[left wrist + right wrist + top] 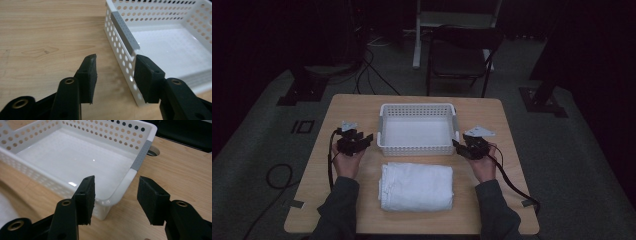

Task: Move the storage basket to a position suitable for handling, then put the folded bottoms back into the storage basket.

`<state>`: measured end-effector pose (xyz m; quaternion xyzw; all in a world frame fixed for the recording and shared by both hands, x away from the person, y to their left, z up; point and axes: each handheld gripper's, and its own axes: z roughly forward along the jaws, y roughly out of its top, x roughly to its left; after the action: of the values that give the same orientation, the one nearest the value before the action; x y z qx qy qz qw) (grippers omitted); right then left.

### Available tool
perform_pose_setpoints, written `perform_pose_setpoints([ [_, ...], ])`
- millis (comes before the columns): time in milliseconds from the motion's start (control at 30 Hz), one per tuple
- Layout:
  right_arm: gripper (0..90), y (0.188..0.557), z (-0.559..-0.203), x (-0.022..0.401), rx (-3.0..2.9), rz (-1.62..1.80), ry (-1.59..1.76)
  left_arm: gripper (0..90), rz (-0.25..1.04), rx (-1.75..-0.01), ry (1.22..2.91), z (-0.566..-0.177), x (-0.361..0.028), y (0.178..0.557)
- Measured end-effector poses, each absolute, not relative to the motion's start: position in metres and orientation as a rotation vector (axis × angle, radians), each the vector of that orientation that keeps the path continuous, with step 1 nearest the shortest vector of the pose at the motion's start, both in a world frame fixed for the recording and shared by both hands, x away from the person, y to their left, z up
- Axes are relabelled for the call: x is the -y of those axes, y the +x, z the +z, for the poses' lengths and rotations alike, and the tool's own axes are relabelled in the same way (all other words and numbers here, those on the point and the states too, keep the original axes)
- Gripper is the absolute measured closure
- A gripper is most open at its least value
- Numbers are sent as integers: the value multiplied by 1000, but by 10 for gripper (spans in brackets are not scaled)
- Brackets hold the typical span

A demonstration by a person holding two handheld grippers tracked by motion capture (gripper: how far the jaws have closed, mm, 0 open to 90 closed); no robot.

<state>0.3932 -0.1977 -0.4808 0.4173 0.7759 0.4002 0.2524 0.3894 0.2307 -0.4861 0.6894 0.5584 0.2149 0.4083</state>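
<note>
A white perforated basket [382,126] stands empty at the middle of the wooden table. A folded white towel [416,186] lies just in front of it. My left gripper [366,139] is open beside the basket's left front corner [125,62], one jaw on each side of the wall line there. My right gripper [457,145] is open at the basket's right front corner [117,192], jaws straddling the rim without touching it. Grey tape strips mark the basket's side rims [125,33] [141,156].
The wooden table [352,107] has bare room left and right of the basket. A hole [153,151] in the tabletop sits behind the basket's right side. A dark chair [459,55] stands beyond the far edge. Cables trail from both grippers.
</note>
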Motion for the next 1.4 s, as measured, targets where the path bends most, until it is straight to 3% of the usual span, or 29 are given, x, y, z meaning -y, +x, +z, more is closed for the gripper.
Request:
perform_pose_setpoints([
  [667,432,365,-480,203,-2144,1061,1086,454,551,-1281,1751,-471,-218,341],
  [900,375,358,-480,200,-2169,1066,1090,424,529,-1249,1769,-470,-210,326],
  [1167,220,341,-480,194,-2196,1089,1083,364,511,-1208,1826,-476,-194,312],
  [1400,193,330,-489,186,-2234,1096,1066,363,453,-1195,1862,-486,-187,308],
])
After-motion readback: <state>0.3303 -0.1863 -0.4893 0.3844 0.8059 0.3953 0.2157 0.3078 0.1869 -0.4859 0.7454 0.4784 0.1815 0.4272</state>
